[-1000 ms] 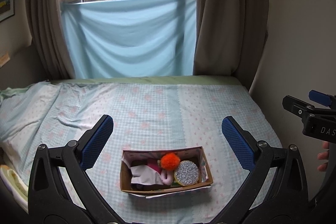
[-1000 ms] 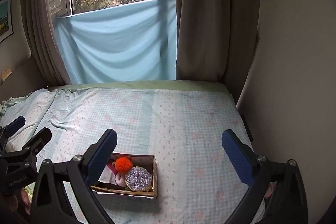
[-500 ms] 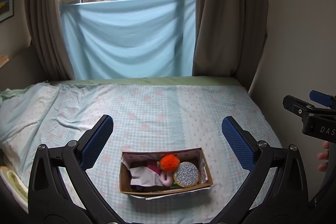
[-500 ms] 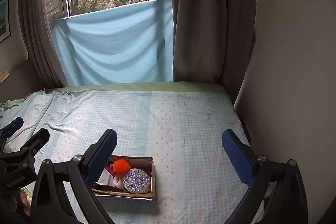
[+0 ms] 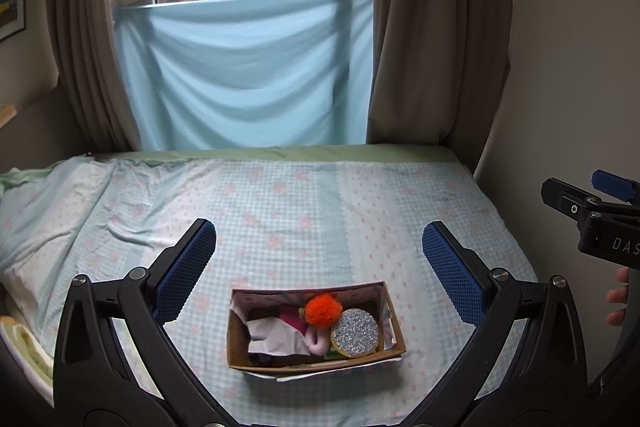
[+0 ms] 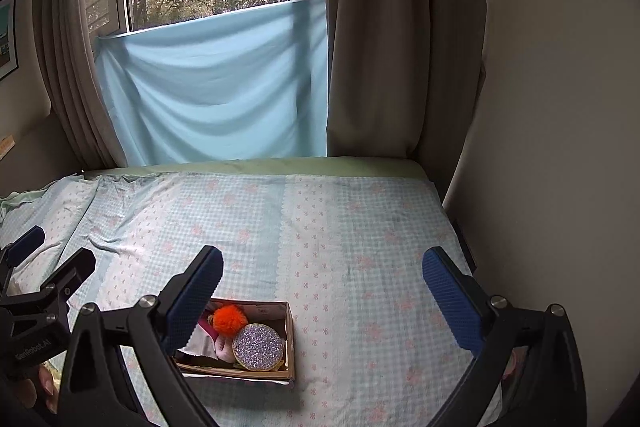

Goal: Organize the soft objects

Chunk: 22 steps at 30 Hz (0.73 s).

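Observation:
A small cardboard box (image 5: pixel 280 363) (image 6: pixel 291 335) sits on the bed near the front. Inside it lie an orange pompom (image 5: pixel 322 310) (image 6: pixel 229 320), a round silver glitter pad (image 5: pixel 354 332) (image 6: pixel 257 347), a pink soft piece (image 5: pixel 317 343) and a pale cloth (image 5: pixel 272 339). My left gripper (image 5: pixel 316 273) hovers above and before the box, open, nothing between its blue pads. My right gripper (image 6: pixel 322 295) is open too, to the right of the box; its left finger (image 6: pixel 192 301) hides the box's left end.
The bed carries a pale blue checked sheet (image 5: pixel 312 211) (image 6: pixel 360 227), rumpled at the left. A light blue cloth (image 5: pixel 244 71) hangs across the window between brown curtains (image 5: pixel 432 27). A wall (image 6: pixel 560 107) runs along the bed's right side. A hand (image 5: pixel 618 297) holds the right gripper.
Both views have shifted slightly: the box sits a touch lower and nearer in each. Both grippers stay open and the box's contents have not moved.

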Motion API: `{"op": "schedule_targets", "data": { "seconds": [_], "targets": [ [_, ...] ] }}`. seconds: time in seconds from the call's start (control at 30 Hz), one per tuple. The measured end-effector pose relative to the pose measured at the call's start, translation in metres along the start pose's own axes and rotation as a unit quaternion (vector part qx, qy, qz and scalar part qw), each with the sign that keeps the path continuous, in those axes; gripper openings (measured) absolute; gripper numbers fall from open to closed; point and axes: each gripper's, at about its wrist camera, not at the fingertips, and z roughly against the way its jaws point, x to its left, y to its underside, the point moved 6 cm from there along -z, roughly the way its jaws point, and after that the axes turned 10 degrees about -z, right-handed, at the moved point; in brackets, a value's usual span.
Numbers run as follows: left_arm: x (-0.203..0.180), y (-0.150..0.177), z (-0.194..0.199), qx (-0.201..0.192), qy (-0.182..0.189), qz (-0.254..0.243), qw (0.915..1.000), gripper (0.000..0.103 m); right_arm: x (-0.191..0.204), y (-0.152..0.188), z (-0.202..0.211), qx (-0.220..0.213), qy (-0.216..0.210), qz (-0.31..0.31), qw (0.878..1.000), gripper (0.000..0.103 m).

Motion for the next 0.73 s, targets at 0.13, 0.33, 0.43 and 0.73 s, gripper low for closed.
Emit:
{"op": "schedule_targets", "data": {
  "seconds": [0.13, 0.33, 0.43, 0.73],
  "targets": [
    [0.000, 0.000, -0.001, 0.000, -0.005, -0.004, 1.0000, 0.103, 0.000, 0.000, 0.000, 0.000, 0.001, 0.000, 1.000, 0.099],
    [-0.003, 0.000, -0.003, -0.002, -0.024, -0.015, 0.9996, 0.103, 0.000, -0.001, -0.001, 0.000, 0.000, -0.001, 1.000, 0.099],
    [-0.004, -0.001, -0.001, -0.012, -0.023, -0.016, 0.9995, 0.103, 0.000, -0.001, -0.001, 0.001, 0.001, -0.001, 1.000, 0.099],
    [-0.006, 0.004, -0.011, -0.003, 0.005, 0.003, 1.0000, 0.103, 0.001, 0.003, -0.016, 0.021, 0.008, -0.008, 1.000, 0.099]
  ]
}}
